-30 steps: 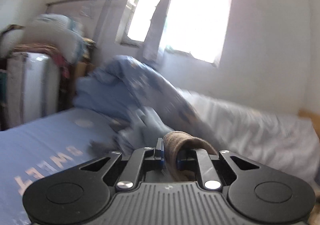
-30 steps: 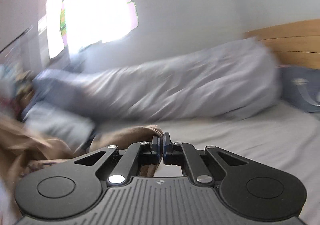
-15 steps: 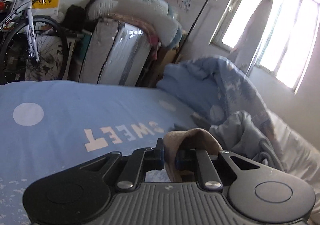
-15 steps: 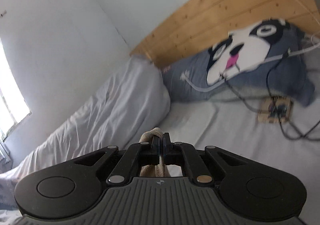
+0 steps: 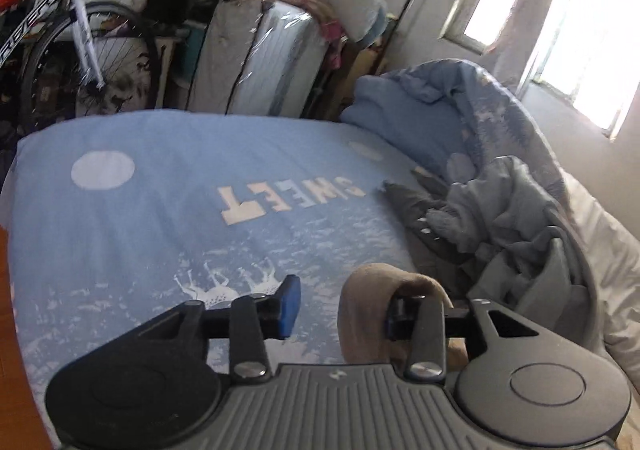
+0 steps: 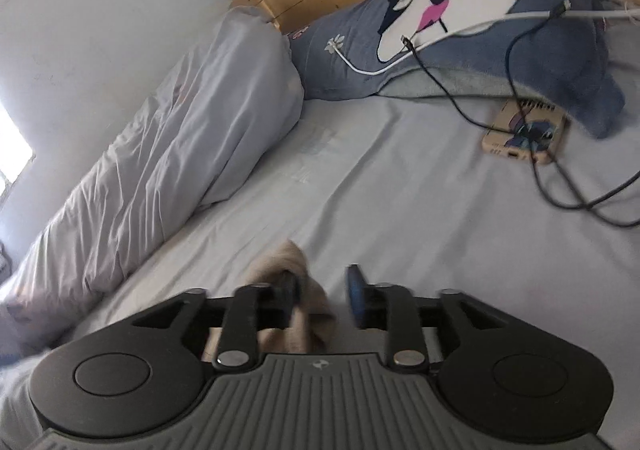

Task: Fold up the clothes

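both tongs, clamped on the soft tan cloth garment [image 5: 372, 314] before, are opening; it drapes over one finger of left tongs [image 5: 340, 310] and right tongs [image 6: 322, 298], above the blue bed [image 5: 160, 217].

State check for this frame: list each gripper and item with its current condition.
left gripper: opening, tan garment draped on one finger
right gripper: opening, cloth against one finger
tan garment: being released
grey clothes: crumpled, unfolded
black cable: plugged into power bank
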The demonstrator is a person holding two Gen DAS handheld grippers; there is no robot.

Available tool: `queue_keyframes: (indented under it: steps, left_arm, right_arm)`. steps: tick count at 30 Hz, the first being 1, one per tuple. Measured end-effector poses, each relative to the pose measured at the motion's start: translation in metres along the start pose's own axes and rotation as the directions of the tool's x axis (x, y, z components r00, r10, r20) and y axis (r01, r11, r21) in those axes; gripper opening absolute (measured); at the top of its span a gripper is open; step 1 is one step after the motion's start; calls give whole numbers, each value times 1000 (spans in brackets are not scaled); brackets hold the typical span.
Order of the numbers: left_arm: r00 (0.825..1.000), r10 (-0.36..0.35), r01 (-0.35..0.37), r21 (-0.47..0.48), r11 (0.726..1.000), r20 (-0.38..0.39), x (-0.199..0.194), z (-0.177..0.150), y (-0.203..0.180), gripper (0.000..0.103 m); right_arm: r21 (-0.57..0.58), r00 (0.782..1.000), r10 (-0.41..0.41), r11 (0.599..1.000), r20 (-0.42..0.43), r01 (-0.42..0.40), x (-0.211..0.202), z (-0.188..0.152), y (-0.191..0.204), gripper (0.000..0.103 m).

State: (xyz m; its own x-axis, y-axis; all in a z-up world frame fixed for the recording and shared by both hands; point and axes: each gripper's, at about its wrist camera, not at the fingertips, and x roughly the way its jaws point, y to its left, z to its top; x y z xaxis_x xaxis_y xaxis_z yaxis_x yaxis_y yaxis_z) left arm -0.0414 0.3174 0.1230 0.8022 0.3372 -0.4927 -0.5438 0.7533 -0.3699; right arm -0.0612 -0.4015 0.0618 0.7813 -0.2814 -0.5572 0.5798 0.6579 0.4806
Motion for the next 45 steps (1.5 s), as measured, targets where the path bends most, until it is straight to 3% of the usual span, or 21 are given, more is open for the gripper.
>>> queue_keyframes:
  steps: [3,6,9,10,13,16,19,22,23,24,26,29,32,34,36,37,39,41,43,45]
  left_arm:
    - [1000,-25,26,30,999,-3,-9,10,-5,49]
    - [999,-37,36,-9,999,-30,-15,25,-2,51]
    - [998,-66,64,-66,996,-24,-24,39,7,56]
    - [997,-78,75,-83,994,-29,-27,41,12,64]
    - [989,-103,96,-71,993,-110,-20,47,18,66]
    - [958,-115,115,-14,993,-263,-6,52,19,66]
    - [921,-62,43,-58,997,-385,4,45,38,66]
    - [826,-131,16,-210,978,-548,22,24,72,66]
    - [801,-152,7,-245,970,-579,23,17,81,65]
    - [792,-161,-3,-267,964,-589,22,12,90,65]
    - [812,-171,-3,-298,955,-558,11,9,103,67]
    - [827,-232,13,-394,919,-512,-5,9,127,67]
    - [865,-325,145,-431,891,-382,-29,16,130,67]
    - [854,-412,256,-431,865,-319,-45,18,114,68]
    - [813,-515,382,-417,825,-273,-60,16,88,72]
    - [783,-569,444,-413,795,-253,-68,14,72,75]
    - [691,-684,571,-404,715,-235,-82,-3,31,79]
    - [603,-756,663,-367,652,-254,-94,-27,-14,79]
    - [540,-787,724,-312,615,-298,-106,-53,-55,79]
    - [490,-800,774,-249,582,-348,-117,-89,-92,79]
  right_arm:
    - [-159,999,54,986,2,-53,-16,0,6,39]
    - [-302,991,135,944,-4,-129,-43,-9,13,42]
    - [-374,982,187,909,-31,-185,-72,-29,16,45]
    - [-391,977,208,896,-46,-209,-81,-39,16,46]
    - [-470,962,255,840,-101,-272,-106,-71,26,46]
    - [-538,943,300,776,-143,-329,-127,-95,39,46]
    - [-531,937,309,773,-160,-346,-137,-107,43,47]
    - [-547,927,329,749,-181,-373,-141,-115,46,47]
    - [-551,921,341,739,-190,-388,-141,-117,47,47]
    - [-554,918,345,734,-193,-393,-142,-119,47,47]
    - [-558,920,340,734,-192,-388,-142,-121,48,47]
    - [-554,919,338,734,-202,-392,-140,-124,50,47]
    - [-540,926,329,753,-186,-376,-138,-122,50,47]
    - [-494,929,316,787,-192,-370,-131,-116,45,47]
    - [-436,927,309,820,-212,-372,-123,-110,39,48]
    - [-398,922,312,834,-231,-382,-118,-108,36,48]
    - [-311,905,330,859,-269,-406,-107,-103,31,47]
    - [-278,899,328,870,-290,-407,-99,-103,31,47]
    - [-276,901,306,878,-308,-392,-91,-106,34,47]
    - [-293,904,281,878,-322,-378,-83,-110,39,47]
